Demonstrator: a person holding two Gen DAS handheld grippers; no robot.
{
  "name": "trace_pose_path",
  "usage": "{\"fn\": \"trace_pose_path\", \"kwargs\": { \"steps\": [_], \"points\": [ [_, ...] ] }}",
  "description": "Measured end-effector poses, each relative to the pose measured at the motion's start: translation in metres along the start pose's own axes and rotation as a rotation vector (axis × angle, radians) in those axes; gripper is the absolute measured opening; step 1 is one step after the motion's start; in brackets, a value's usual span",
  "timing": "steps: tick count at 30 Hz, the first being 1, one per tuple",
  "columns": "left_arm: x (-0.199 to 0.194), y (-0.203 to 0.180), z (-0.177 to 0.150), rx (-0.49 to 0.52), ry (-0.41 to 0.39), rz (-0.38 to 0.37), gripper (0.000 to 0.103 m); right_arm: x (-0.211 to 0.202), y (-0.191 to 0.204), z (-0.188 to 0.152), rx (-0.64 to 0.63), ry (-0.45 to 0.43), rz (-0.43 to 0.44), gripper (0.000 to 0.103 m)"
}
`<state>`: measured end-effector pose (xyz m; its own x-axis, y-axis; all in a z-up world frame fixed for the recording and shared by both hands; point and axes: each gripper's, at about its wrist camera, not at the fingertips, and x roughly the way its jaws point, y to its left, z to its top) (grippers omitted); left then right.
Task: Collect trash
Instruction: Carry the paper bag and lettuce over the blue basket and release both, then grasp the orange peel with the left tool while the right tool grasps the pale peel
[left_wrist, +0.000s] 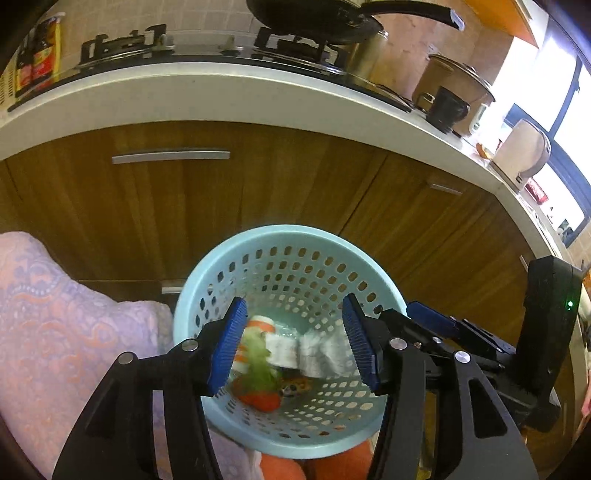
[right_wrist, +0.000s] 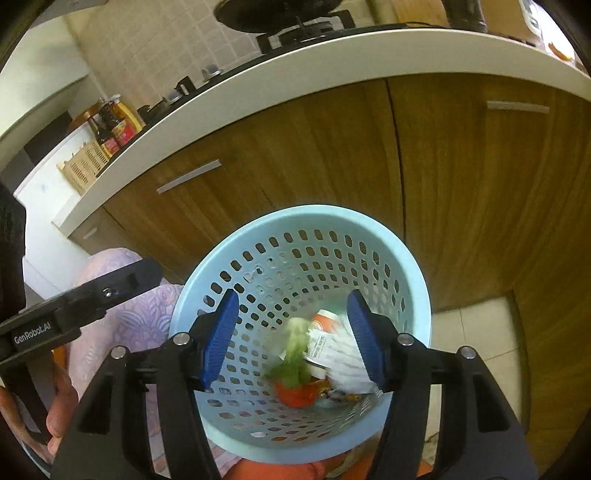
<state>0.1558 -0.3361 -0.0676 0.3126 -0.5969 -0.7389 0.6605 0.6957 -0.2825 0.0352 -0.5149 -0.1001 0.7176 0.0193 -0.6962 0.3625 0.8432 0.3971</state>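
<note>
Both grippers hang over the pale blue perforated basket (left_wrist: 291, 258), which stands on the floor in front of the wooden cabinet doors (left_wrist: 177, 206) below the counter (left_wrist: 221, 96); the step in hand looks like a drop of trash into it. A blurred green leafy scrap (right_wrist: 297, 350) shows inside the basket's mouth, and its smear suggests it is falling — so the release seems to be under way. To do this well, keep whichever gripper lets go centred over the basket's opening, well inside its rim, and keep the jaws wide until the scrap is clear of the pads; any drift toward the rim risks the leaf catching on the edge or landing on the floor beside the basket.

At the bottom of the basket lie a red piece (left_wrist: 260, 400), a white-and-orange container (left_wrist: 275, 341) and crumpled white paper (left_wrist: 321, 354), so the basket already holds part of the trash.

The left gripper (left_wrist: 295, 347) has its jaws spread wide, the blue pads (left_wrist: 227, 347) touching nothing; the leaf passes close to the left pad in this view, but I judge it free rather than pinched. The right gripper (right_wrist: 293, 341) is likewise wide apart and grips nothing — basket contents show between its jaws. Which gripper let the leaf go, I cannot tell.
</note>
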Motion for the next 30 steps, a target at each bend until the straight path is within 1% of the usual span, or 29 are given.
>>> {"fn": "trace_pose_path", "kwargs": {
  "steps": [3,6,10,15,17,21,22,23,25,28,30],
  "points": [
    [-0.015,0.0,-0.003,-0.003,-0.025,-0.007,0.052,-0.009,0.005,0.001,-0.008,-0.014,-0.006,0.057],
    [-0.032,-0.003,-0.006,-0.003,-0.05,-0.007,0.052,-0.023,0.017,0.002,-0.032,-0.039,0.011,0.057],
    [-0.072,-0.003,-0.016,-0.011,-0.107,-0.004,0.052,-0.047,0.043,0.001,-0.086,-0.083,0.038,0.057],
    [-0.132,0.006,-0.035,-0.013,-0.201,0.037,0.054,-0.068,0.09,-0.009,-0.171,-0.115,0.084,0.057],
    [-0.162,0.017,-0.047,-0.025,-0.242,0.061,0.056,-0.073,0.114,-0.016,-0.216,-0.116,0.1,0.057],
    [-0.202,0.041,-0.067,-0.045,-0.284,0.114,0.059,-0.072,0.16,-0.033,-0.291,-0.097,0.141,0.057],
    [-0.213,0.05,-0.075,-0.052,-0.294,0.136,0.061,-0.071,0.17,-0.039,-0.306,-0.09,0.151,0.057],
    [-0.223,0.059,-0.081,-0.058,-0.3,0.159,0.062,-0.069,0.182,-0.044,-0.324,-0.081,0.166,0.057],
    [-0.243,0.08,-0.096,-0.074,-0.312,0.216,0.068,-0.064,0.204,-0.055,-0.357,-0.062,0.199,0.057],
    [-0.266,0.114,-0.116,-0.109,-0.318,0.282,0.069,-0.054,0.236,-0.075,-0.404,-0.03,0.254,0.057],
    [-0.277,0.136,-0.126,-0.139,-0.313,0.301,0.069,-0.046,0.257,-0.087,-0.435,-0.014,0.277,0.055]
  ]
}}
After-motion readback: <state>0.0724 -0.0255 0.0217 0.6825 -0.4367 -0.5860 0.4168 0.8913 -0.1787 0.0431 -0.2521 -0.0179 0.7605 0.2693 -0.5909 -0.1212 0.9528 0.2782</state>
